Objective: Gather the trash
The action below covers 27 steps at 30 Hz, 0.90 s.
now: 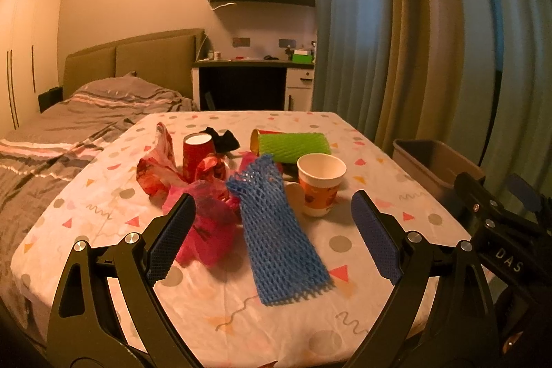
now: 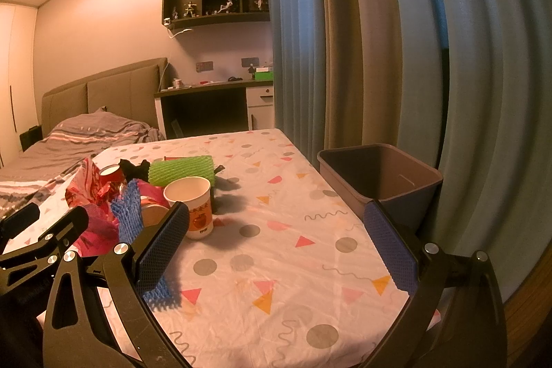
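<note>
Trash lies in a heap on the patterned tablecloth [image 1: 379,195]. A blue foam net [image 1: 279,233] stretches toward me, with a pink plastic bag [image 1: 207,223] to its left and a white paper cup [image 1: 321,183] to its right. Behind stand a red cup [image 1: 196,154], a green foam net [image 1: 293,145] and a black scrap [image 1: 224,138]. My left gripper [image 1: 272,237] is open above the blue net. My right gripper [image 2: 276,250] is open over bare cloth, right of the paper cup [image 2: 193,206]. A grey bin [image 2: 379,175] stands off the table's right edge.
A bed [image 1: 69,126] with grey striped bedding lies left of the table. Curtains [image 1: 396,40] hang close behind the bin [image 1: 434,161]. A desk [image 1: 255,75] and wall shelf stand at the far wall. The right gripper's body [image 1: 500,230] shows at the left wrist view's right edge.
</note>
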Motion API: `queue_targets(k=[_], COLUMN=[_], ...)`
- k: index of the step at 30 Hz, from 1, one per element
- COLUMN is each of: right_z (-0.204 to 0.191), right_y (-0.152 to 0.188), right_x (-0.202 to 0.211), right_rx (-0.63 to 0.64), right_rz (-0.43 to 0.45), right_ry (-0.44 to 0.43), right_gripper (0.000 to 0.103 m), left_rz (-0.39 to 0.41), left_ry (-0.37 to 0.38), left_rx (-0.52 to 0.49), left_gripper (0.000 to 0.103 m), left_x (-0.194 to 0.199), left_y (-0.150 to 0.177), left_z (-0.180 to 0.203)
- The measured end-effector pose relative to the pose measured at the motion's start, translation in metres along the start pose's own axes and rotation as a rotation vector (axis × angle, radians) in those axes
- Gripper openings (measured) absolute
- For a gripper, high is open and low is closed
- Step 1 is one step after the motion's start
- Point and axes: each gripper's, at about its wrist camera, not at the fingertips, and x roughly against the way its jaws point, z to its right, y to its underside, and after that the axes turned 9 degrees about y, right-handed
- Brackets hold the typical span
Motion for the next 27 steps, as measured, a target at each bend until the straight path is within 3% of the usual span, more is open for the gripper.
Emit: queue_targets(k=[14,22,27], right_z=[0.005,-0.025,-0.058], right_y=[0.001,0.017,0.028], right_x=[-0.005,-0.025,-0.039], right_rx=[0.006,0.047,0.088], right_rz=[-0.015,-0.058,-0.118], right_ry=[-0.024,-0.142,-0.269], right_gripper=[0.098,0.098,0.098], left_rz=[0.008,0.016,0.039], left_ry=[-0.018,-0.062,-0.109], left_rx=[-0.017,0.048,0.068], left_gripper=[0.090,0.090,0.088], left_x=[-0.001,-0.004,-0.003], left_y=[0.003,0.012,0.018], left_z=[-0.014,-0.049,-0.070])
